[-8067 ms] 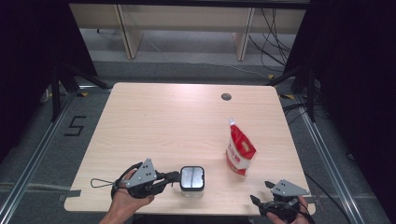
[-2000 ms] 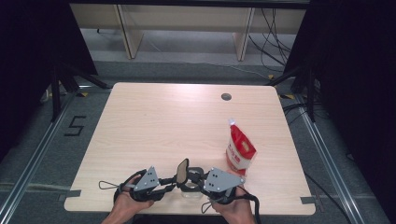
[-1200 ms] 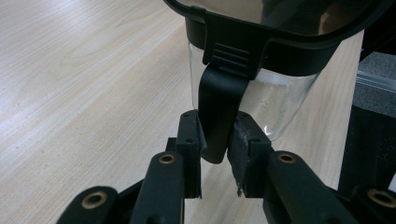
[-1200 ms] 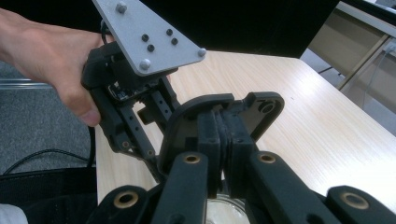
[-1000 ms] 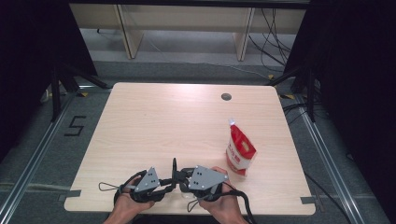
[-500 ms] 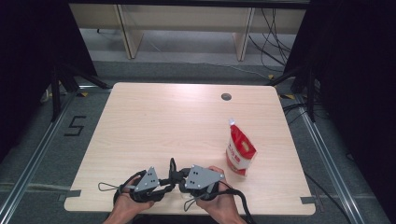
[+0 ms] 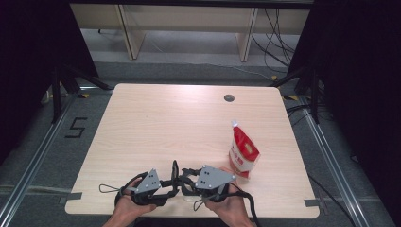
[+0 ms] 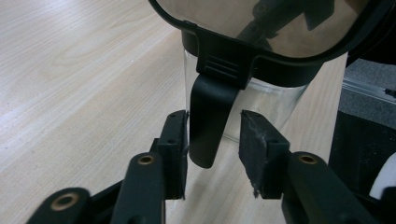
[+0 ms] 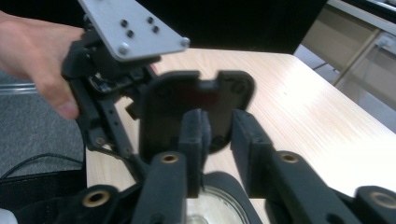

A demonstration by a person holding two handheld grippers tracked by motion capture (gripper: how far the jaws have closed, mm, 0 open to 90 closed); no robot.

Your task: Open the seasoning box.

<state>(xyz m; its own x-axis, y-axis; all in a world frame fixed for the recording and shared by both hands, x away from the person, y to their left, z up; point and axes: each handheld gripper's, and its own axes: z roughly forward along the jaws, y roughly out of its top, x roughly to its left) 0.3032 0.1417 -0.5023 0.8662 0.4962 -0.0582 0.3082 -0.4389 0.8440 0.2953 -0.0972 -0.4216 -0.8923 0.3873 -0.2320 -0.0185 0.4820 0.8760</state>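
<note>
Glass jar (image 8: 261,100) upright, lid (image 9: 196,112) raised vertical

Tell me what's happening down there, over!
Left claw just opening, latch tab between its pads. Right claw just opening by the raised lid. Jar open. Pouch stands clear.

In the high view, the glass jar (image 7: 182,193) sat between the two grippers, almost wholly hidden by them. In the left gripper view, the jar's raised lid (image 8: 261,23) was cut off by the top edge above the jaws, and its latch (image 8: 210,121) hid part of the glass. In the right gripper view, the jar's mouth (image 9: 212,205) below the jaws ran off the bottom edge, blurred.
</note>
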